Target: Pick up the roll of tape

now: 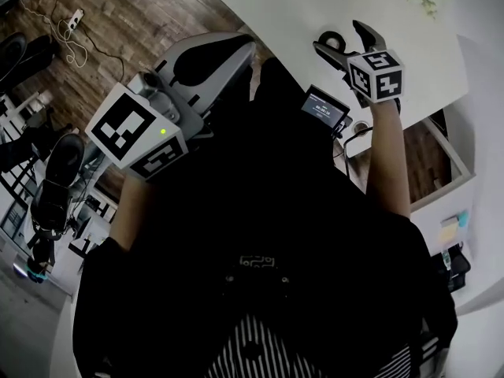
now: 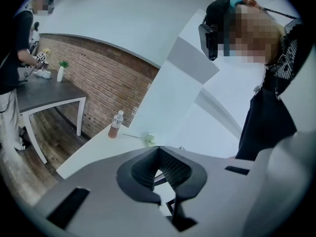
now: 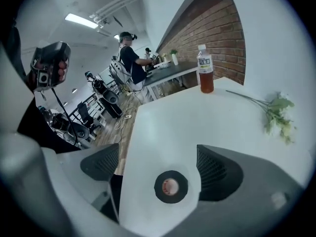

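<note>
Black roll of tape (image 3: 171,186) lies flat, hole up, on the white counter (image 3: 207,112) — squarely between the wide-spread, empty jaws of the right gripper (image 1: 346,39), the nearer one; left gripper (image 2: 159,152) hangs back, jaws closed on nothing.

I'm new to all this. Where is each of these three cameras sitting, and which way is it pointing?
Head view: on the person's head, facing steeply down; shows their dark torso, both forearms, left tongs, right tongs.
Left gripper view: rides the left tongs, looking along closed jaws over the white table; the dark torso shows at right.
Right gripper view: rides the right tongs, looking down at the roll of tape between its open jaws.
Shared: both gripper views show the bottle and flower sprig.
</note>
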A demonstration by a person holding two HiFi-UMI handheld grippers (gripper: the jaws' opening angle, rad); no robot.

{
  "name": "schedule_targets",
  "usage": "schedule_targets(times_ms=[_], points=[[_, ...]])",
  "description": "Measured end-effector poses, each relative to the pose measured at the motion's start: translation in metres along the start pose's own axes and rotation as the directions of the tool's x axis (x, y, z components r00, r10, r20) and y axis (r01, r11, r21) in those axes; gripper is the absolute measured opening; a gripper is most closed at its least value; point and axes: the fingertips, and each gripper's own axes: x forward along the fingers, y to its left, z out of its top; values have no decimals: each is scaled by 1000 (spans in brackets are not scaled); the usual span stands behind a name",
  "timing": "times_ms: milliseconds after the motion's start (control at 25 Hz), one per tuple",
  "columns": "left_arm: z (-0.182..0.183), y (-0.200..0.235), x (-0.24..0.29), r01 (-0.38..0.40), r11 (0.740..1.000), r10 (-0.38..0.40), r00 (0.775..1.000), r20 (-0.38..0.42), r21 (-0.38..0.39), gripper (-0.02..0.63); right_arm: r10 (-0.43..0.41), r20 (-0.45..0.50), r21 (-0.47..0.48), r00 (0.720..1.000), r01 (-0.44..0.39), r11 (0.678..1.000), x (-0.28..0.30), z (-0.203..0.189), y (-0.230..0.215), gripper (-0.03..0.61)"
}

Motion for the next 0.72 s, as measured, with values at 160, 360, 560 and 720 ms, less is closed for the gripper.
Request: schedule_targets(times_ms=[160, 360, 560, 720], points=[[-6, 7, -13, -26, 1000, 26, 1000, 6, -14, 8, 18, -30, 14, 999, -18, 1000, 15, -15, 10, 479], [-11, 8, -24, -39, 999, 39, 999, -3, -4, 8, 11, -79, 12, 997, -10, 1000, 31, -29, 10, 479], [-12, 16, -7, -68, 997, 68, 998, 5, -30, 8, 8, -144, -4, 990, -9, 1000, 43, -55, -15, 479], [-14, 10, 2, -81, 996, 81, 997, 11, -36, 8, 0, -196, -1, 981, 0, 1000, 43, -78, -33, 479]])
